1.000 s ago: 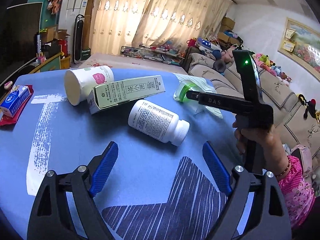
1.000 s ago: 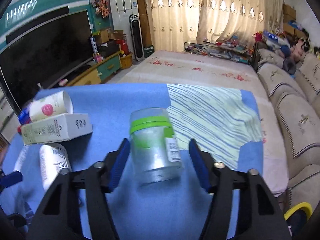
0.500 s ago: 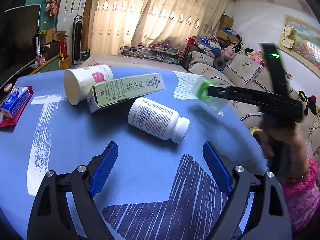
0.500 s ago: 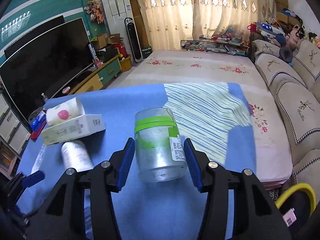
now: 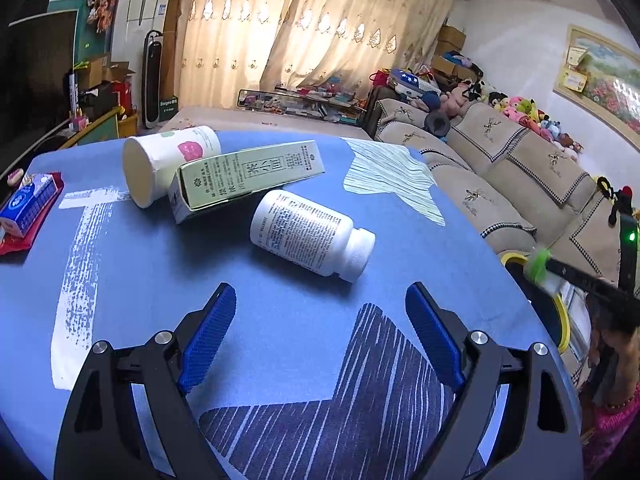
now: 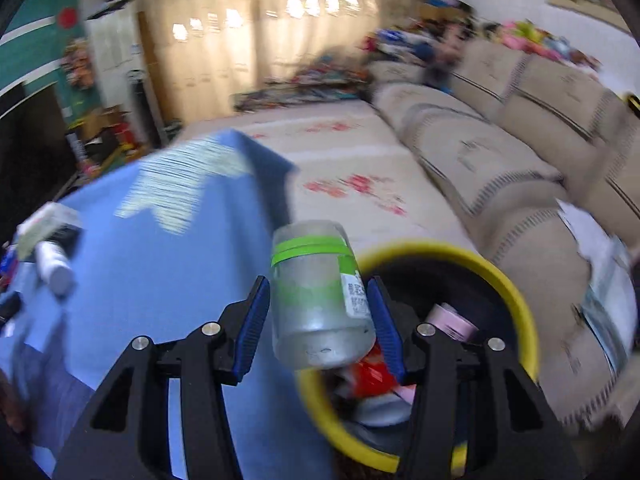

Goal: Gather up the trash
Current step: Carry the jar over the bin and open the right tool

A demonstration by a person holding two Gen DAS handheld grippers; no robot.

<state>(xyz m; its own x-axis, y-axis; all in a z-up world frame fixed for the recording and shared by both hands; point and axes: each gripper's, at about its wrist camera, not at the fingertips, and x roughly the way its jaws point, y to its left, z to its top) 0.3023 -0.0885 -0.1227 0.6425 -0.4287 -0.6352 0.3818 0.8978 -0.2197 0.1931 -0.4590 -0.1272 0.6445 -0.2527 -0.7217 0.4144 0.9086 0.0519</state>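
Note:
A clear plastic jar [image 6: 320, 300] with a green band sits between the blue pads of my right gripper [image 6: 320, 320], whose jaws are closing and pressing on it. The jar hangs past the table's edge, over the near rim of a yellow-rimmed bin [image 6: 516, 292] holding wrappers. From the left wrist view, the jar [image 5: 540, 266] is a green blur at the far right above the bin [image 5: 516, 258]. My left gripper [image 5: 320, 328] stands open above the blue tablecloth [image 5: 140, 280]. In front of it lie a white pill bottle [image 5: 308, 236], a green carton [image 5: 248, 176] and a tipped paper cup [image 5: 168, 162].
A tissue packet on a red wrapper [image 5: 24, 208] lies at the table's left edge. A beige sofa [image 6: 500, 152] runs along the right, behind the bin. A person's hand and pink sleeve [image 5: 612, 400] are at the lower right.
My right gripper has carried the jar off the table to the right, rolling as it went, and now holds it above the bin. The left gripper has kept still.

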